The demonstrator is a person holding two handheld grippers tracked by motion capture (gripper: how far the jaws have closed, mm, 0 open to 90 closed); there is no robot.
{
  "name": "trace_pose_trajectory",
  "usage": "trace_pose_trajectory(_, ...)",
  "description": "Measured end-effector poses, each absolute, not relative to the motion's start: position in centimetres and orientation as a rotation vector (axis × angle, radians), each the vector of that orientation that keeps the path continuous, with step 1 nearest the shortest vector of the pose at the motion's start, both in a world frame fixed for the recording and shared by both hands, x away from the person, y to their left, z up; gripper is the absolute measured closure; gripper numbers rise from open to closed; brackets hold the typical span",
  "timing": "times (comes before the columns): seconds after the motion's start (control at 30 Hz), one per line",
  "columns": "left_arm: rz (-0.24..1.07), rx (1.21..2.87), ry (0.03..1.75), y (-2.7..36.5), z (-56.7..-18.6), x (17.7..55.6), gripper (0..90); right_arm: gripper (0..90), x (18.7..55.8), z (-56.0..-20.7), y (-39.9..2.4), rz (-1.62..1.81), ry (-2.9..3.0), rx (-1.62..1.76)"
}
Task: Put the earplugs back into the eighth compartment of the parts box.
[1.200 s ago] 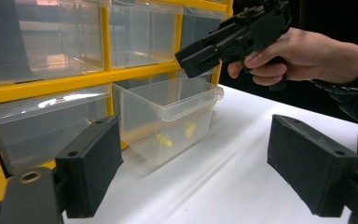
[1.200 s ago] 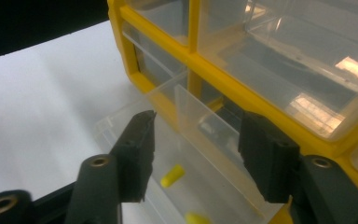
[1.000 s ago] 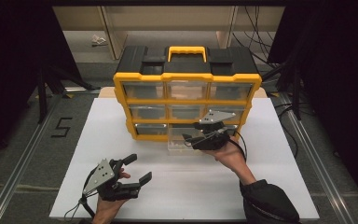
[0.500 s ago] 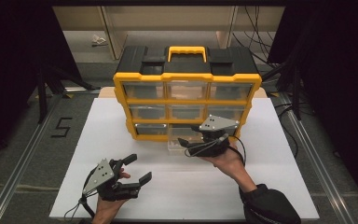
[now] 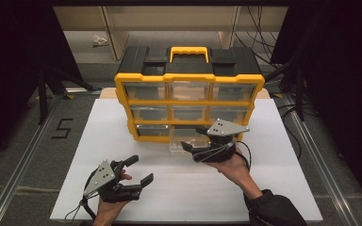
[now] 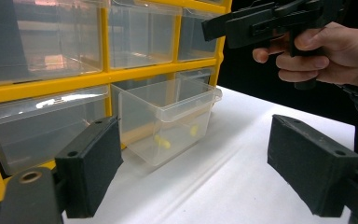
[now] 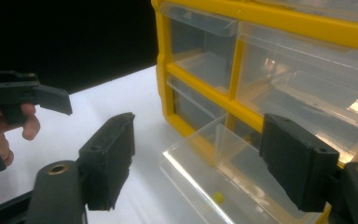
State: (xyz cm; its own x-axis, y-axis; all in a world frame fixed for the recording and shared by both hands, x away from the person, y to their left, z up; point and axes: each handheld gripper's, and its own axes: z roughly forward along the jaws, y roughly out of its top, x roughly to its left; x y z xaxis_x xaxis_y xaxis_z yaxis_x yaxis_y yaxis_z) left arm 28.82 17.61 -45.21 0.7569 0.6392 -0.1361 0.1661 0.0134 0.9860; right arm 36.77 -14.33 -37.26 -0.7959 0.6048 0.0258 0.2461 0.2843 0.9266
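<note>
Drawer (image 5: 185,141) pulled out, small yellow bits (image 6: 162,141) inside; both grippers' jaws open, right gripper (image 5: 199,149) probably reaches in next.

You have a yellow-framed organizer (image 5: 189,94) with a black top and yellow handle, standing upright at the back of the white table (image 5: 122,122). Its clear drawers sit in three rows of three. The bottom middle drawer (image 5: 184,141) is pulled out, and small yellow pieces (image 6: 162,141) lie inside it
</note>
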Motion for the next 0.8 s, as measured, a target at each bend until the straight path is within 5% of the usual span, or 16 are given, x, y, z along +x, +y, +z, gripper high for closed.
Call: trace_pose_trajectory(0.8,0.410,1.537,0.675,17.7,-45.2,28.8,16.9,23.5,35.1,-37.8,-15.9,1.649,2.137,0.797)
